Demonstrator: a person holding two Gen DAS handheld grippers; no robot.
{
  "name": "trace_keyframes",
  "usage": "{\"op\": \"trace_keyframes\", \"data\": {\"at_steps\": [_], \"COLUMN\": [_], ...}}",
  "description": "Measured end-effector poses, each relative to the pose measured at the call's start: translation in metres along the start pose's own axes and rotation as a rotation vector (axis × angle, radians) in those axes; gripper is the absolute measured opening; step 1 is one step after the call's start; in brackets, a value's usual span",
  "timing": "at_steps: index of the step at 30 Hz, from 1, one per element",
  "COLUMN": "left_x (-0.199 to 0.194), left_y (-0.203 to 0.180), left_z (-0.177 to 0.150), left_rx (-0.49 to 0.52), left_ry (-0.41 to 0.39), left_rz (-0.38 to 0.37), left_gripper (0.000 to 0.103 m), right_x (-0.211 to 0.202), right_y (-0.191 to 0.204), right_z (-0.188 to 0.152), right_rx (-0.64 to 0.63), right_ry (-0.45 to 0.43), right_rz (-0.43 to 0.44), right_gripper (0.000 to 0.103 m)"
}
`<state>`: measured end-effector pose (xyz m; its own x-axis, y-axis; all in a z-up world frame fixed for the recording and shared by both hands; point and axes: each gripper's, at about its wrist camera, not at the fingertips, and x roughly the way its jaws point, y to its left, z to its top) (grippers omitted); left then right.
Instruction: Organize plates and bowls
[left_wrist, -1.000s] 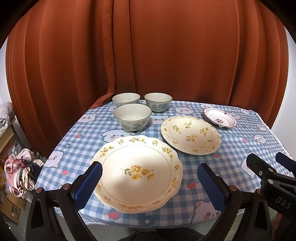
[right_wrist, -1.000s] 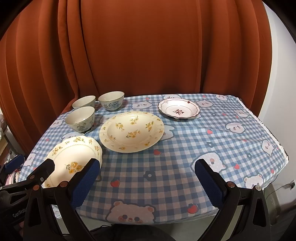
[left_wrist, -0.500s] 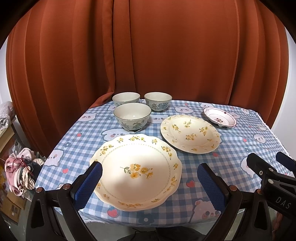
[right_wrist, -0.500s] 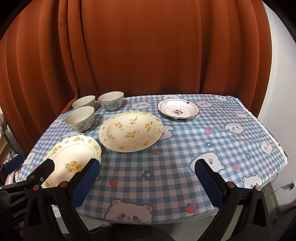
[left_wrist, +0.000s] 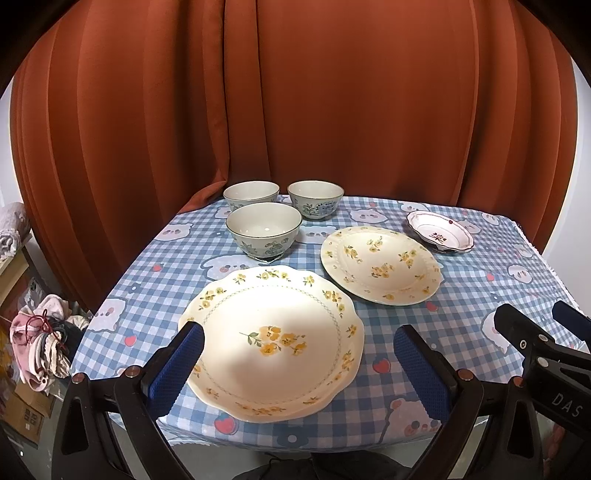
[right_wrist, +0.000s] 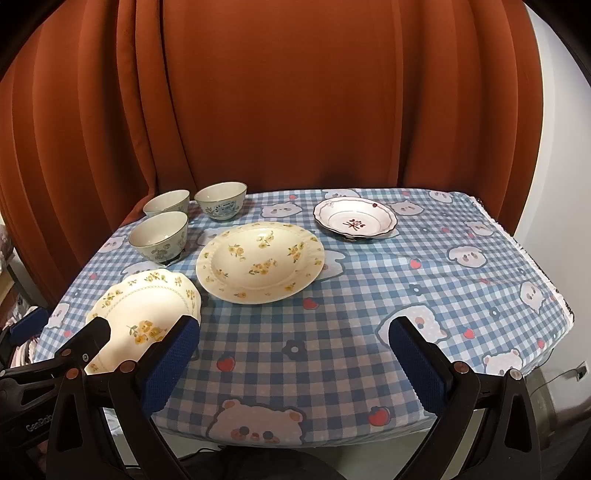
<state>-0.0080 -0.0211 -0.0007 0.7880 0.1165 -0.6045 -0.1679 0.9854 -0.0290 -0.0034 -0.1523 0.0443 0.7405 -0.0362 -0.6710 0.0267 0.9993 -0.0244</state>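
Table (left_wrist: 177, 258): plate (left_wrist: 273, 339) before left gripper (left_wrist: 297, 354)

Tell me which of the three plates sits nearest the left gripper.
The scalloped-edge plate with one yellow bouquet at its centre, lying between the left gripper fingers' tips. The round yellow-flowered plate and red-rimmed plate sit farther back.

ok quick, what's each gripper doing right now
Left gripper: open, holding nothing, over the near plate.
Right gripper: open, holding nothing, over the tablecloth.
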Motion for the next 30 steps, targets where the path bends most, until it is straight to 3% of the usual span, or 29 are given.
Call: {"op": "trace_keyframes", "data": {"at_steps": [17,30], "left_x": [0.036,0.103], "left_y": [0.033,0.079], "left_z": [0.019,0.043], "left_rx": [-0.026,0.022], "left_ry": [0.080,0.232], "left_rz": [0.030,0.036], "left_gripper": [0.103,0.100], "right_x": [0.034,0.098], "right_y": [0.041,0.096], "right_z": [0.008,0.025], "right_rx": [-0.019,0.014], "right_ry": [0.069,0.194], "right_rz": [0.025,0.037], "right_gripper": [0.103,0.103]}}
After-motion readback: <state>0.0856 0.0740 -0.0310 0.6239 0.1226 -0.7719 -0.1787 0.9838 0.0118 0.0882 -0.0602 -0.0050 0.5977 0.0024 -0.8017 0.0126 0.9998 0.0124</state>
